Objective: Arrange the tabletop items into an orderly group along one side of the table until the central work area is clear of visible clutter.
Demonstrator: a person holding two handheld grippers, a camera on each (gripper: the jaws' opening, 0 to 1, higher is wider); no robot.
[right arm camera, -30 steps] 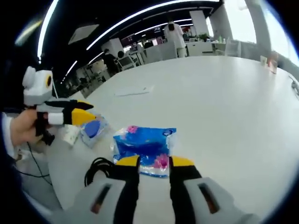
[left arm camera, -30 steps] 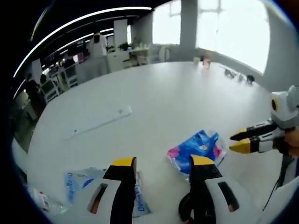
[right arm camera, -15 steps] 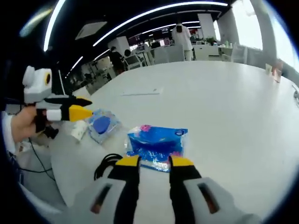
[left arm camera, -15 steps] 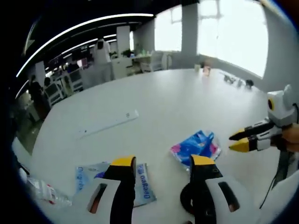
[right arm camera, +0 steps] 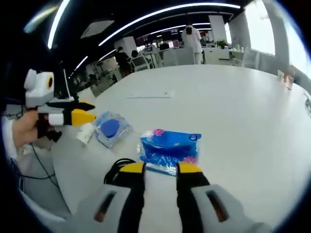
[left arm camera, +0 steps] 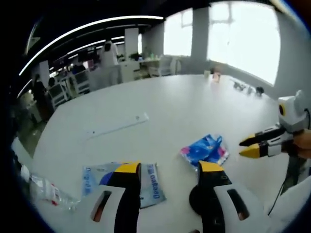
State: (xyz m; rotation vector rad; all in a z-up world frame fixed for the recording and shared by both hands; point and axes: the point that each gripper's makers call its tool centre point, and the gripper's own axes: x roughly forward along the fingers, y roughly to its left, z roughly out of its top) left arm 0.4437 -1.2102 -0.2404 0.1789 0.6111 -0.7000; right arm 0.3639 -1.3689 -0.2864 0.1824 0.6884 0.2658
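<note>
White table (right arm camera: 233,97) carries a blue packet (right arm camera: 168,149) just ahead of the right gripper (right arm camera: 161,168), whose jaws stand slightly apart and empty. The left gripper (left arm camera: 164,167) gapes wider, also empty, over a pale pouch (left arm camera: 148,180). Best approach low and pinch a packet edge.

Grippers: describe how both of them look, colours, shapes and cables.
Each gripper, left and right, has two pale grey jaws with slotted bodies and yellow tips edged in black. Seen from the side, they taper to yellow-and-black points, and a thin black cable hangs below the left one.
</note>
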